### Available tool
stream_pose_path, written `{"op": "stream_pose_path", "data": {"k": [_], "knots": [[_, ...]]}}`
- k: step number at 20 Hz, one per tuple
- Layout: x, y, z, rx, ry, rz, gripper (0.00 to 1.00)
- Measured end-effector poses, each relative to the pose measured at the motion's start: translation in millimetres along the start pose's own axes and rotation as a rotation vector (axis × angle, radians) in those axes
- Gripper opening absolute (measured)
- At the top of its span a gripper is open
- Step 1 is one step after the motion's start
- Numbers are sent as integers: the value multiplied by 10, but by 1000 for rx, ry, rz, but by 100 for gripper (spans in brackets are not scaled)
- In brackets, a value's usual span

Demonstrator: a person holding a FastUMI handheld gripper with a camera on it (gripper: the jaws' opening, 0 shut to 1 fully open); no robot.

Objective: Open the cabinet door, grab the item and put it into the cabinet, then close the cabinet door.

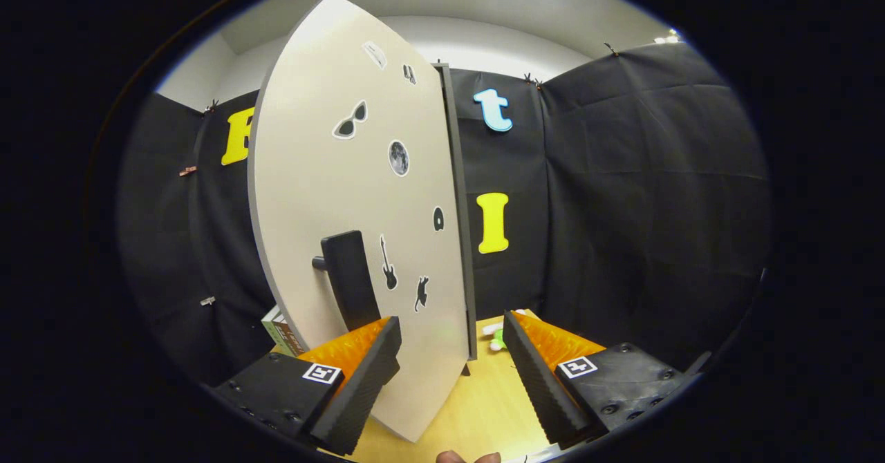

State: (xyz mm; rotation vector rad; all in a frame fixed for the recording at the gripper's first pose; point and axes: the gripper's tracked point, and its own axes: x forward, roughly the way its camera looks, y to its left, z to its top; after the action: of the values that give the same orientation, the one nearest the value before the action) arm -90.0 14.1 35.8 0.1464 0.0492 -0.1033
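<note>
The cabinet door [346, 193], pale with several small stickers, stands swung out and fills the space ahead of my left finger. Its dark handle [349, 280] juts out just above that finger. The door's lower edge runs between my two fingers. My gripper [453, 332] is open, the fingers wide apart and pressing on nothing. Beyond the right finger, on the wooden table [484, 401], lies a small white and green item [496, 335], partly hidden by the door's dark edge [460, 214].
A box [280, 332] with printed sides sits on the table behind the door, left of my left finger. Fingertips of a person's hand [469, 457] show at the near edge. Black cloth walls the booth all round.
</note>
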Motion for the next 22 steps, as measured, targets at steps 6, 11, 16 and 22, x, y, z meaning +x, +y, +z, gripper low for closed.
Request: {"op": "stream_pose_path", "data": {"k": [6, 11, 16, 22], "knots": [[237, 773, -214, -21, 38, 107, 98], [204, 1049, -233, -65, 14, 149, 98], [212, 1061, -237, -67, 13, 147, 98], [152, 1067, -158, -75, -18, 147, 98]]}}
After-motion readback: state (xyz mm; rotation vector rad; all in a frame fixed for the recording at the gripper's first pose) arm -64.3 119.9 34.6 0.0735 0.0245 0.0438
